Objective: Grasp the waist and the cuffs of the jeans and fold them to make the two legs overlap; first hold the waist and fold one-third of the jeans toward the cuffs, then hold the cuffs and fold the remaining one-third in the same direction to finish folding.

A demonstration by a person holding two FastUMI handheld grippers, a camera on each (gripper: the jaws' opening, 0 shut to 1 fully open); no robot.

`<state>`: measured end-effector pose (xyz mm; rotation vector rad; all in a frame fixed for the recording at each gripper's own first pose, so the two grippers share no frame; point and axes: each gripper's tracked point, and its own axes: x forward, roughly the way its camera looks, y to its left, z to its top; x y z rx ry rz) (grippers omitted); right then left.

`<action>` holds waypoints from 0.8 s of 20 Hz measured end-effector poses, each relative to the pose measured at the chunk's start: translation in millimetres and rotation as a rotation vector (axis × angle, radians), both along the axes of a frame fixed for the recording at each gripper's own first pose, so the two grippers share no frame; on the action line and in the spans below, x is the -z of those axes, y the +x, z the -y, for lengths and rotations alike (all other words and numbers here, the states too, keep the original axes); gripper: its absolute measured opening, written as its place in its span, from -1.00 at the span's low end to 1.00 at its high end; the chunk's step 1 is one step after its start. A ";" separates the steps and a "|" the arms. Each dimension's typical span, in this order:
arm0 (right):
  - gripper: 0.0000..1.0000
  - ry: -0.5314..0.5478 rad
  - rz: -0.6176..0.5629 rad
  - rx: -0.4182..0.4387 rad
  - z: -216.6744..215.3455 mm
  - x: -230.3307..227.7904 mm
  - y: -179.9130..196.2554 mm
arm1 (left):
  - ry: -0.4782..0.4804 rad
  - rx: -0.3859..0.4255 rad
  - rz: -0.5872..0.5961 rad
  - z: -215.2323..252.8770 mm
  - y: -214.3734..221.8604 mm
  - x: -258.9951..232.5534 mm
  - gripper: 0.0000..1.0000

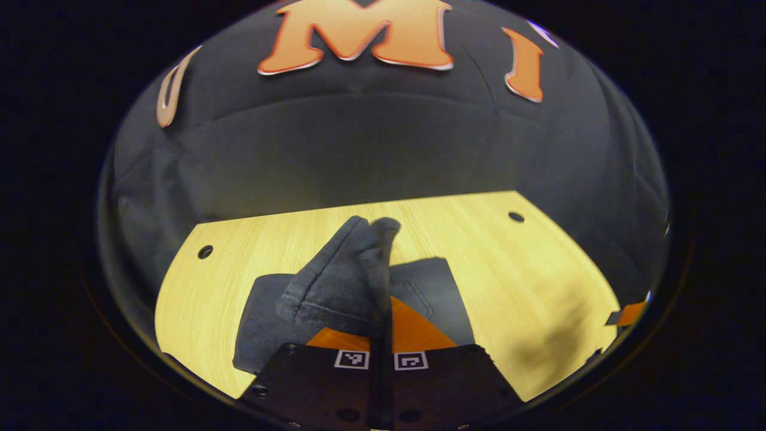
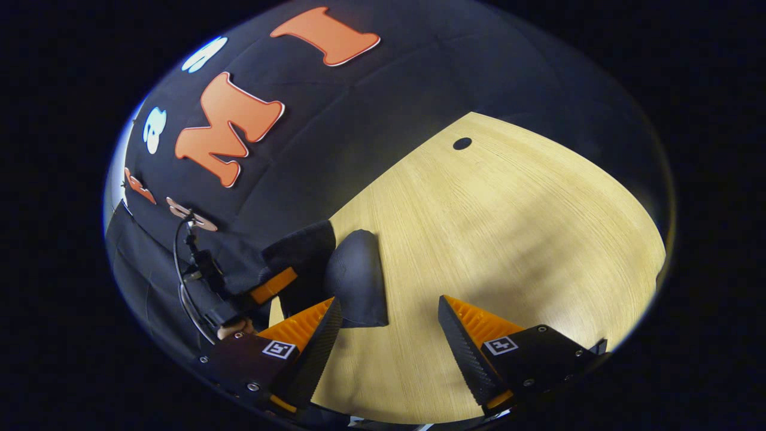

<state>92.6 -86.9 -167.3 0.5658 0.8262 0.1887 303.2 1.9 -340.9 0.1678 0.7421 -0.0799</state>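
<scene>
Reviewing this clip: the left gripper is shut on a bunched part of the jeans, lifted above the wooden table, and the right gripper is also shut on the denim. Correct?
Not quite. The right gripper is open, its fingers spread over the bare wooden table beside the jeans, as the right gripper view shows. The left gripper part holds.

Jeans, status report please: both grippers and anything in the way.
Left gripper shut on jeans, fold lifted. Right gripper open over table, beside jeans. Nothing in the way.
</scene>
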 end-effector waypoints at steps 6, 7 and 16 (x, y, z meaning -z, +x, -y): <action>0.97 -0.038 -0.010 -0.001 13.1 5.9 -1.7 | -0.094 0.077 -0.096 48.3 -24.7 29.5 0.01; 0.96 -0.059 -0.008 -0.007 13.4 6.5 -1.5 | -0.063 0.079 -0.084 46.1 -25.5 24.7 0.49; 0.97 -0.279 0.146 -0.173 -18.6 -41.5 16.7 | -0.094 0.030 0.183 16.0 -41.3 -113.7 1.00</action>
